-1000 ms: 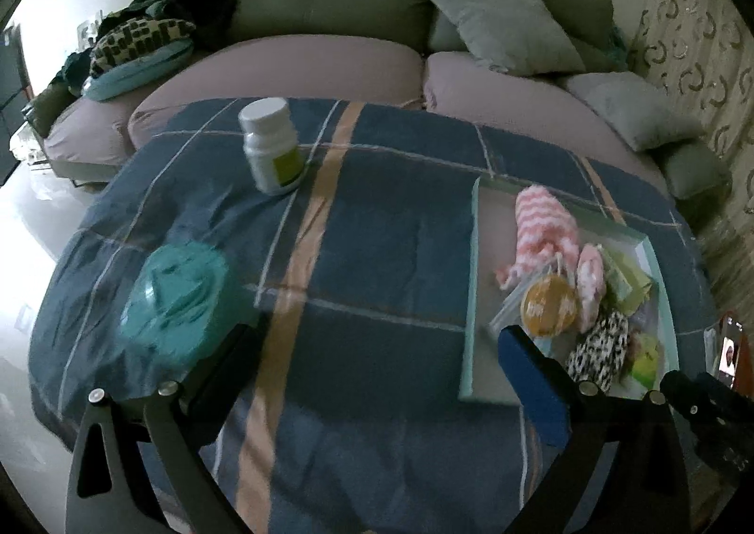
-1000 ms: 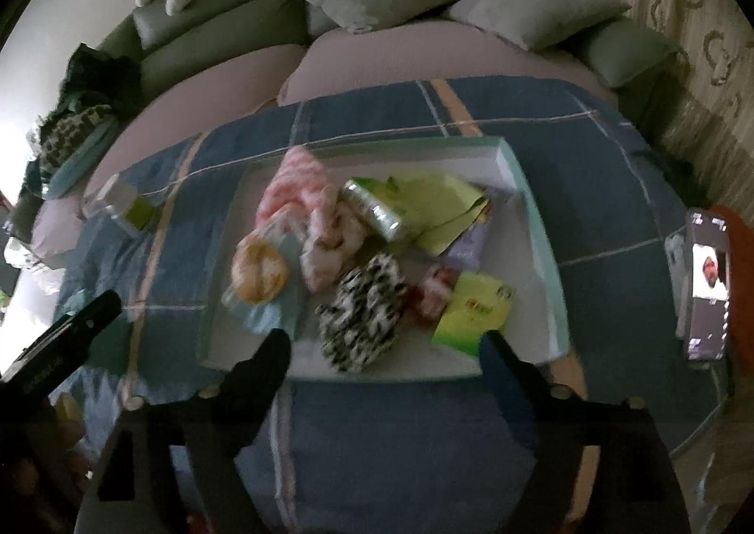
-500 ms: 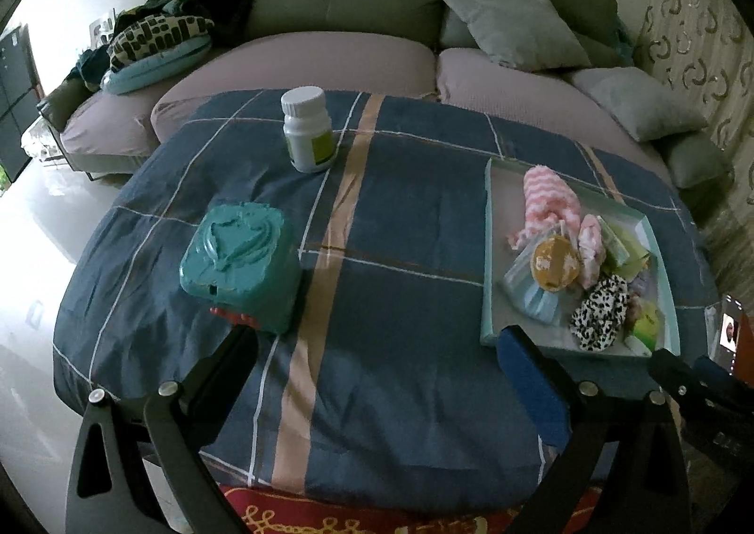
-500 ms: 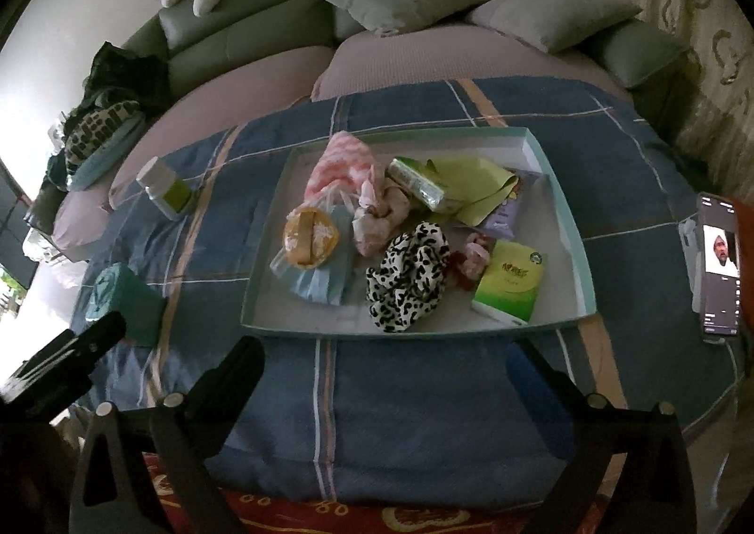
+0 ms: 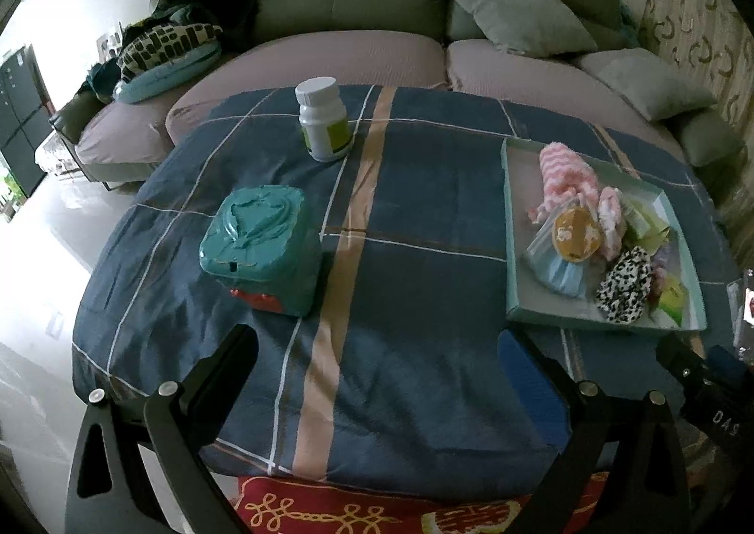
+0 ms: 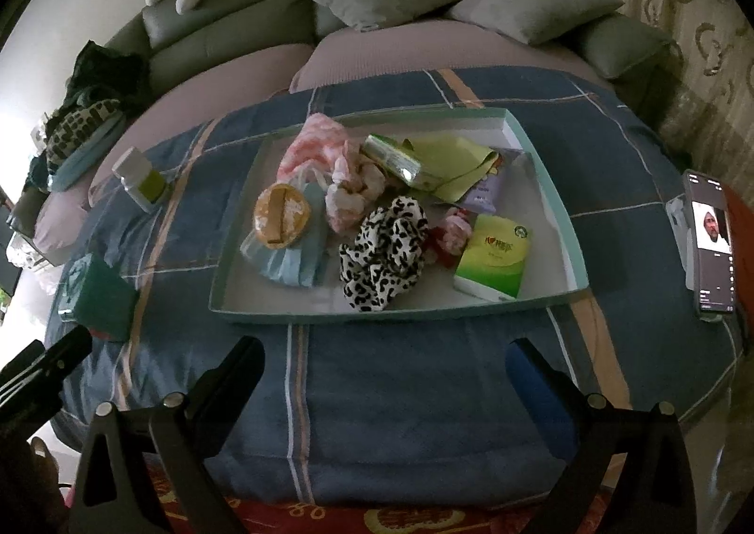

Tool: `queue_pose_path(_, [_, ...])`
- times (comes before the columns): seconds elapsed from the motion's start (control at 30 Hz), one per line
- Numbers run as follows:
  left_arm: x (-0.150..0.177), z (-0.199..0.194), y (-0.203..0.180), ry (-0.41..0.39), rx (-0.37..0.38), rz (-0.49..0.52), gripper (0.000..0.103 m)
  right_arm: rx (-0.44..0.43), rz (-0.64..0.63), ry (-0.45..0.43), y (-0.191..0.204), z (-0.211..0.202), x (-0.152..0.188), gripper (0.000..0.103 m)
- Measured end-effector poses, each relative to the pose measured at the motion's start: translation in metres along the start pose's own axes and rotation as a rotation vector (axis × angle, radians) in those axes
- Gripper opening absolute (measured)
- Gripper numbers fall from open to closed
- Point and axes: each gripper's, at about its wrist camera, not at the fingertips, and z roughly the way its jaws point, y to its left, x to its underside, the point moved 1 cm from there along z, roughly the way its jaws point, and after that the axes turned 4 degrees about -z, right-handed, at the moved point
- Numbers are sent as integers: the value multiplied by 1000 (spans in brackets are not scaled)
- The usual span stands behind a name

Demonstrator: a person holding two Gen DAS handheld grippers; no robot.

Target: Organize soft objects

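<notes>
A teal-rimmed tray [image 6: 556, 199] sits on a blue plaid cloth [image 6: 391, 392] and holds a leopard scrunchie [image 6: 384, 251], a pink striped cloth [image 6: 313, 145], a pink scrunchie [image 6: 351, 194], a blue face mask [image 6: 292, 263], a green tissue pack [image 6: 495, 256] and a yellow cloth [image 6: 447, 161]. The tray also shows in the left wrist view [image 5: 513, 298]. My right gripper [image 6: 384, 369] is open and empty, just in front of the tray. My left gripper [image 5: 377, 359] is open and empty, over the cloth near its front edge.
A teal wipes box [image 5: 261, 249] and a white pill bottle [image 5: 323, 119] stand on the cloth left of the tray. A phone [image 6: 711, 242] lies at the right edge. A grey sofa [image 5: 353, 1] with cushions lies behind. A red patterned cloth [image 5: 358, 510] shows at the front.
Both grippers have pulled back toward the front edge of the table, so more of the cloth, the wipes box and the tray shows. Both stayed open and empty.
</notes>
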Motion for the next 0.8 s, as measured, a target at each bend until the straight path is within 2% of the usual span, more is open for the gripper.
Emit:
queue_pose_path(0.3, [7, 11, -3, 25, -45, 20, 101, 16, 1, -2, 0, 4, 5, 103])
queue_pose_path(0.8, [9, 17, -4, 40, -40, 22, 101, 46, -15, -14, 4, 4, 7, 103])
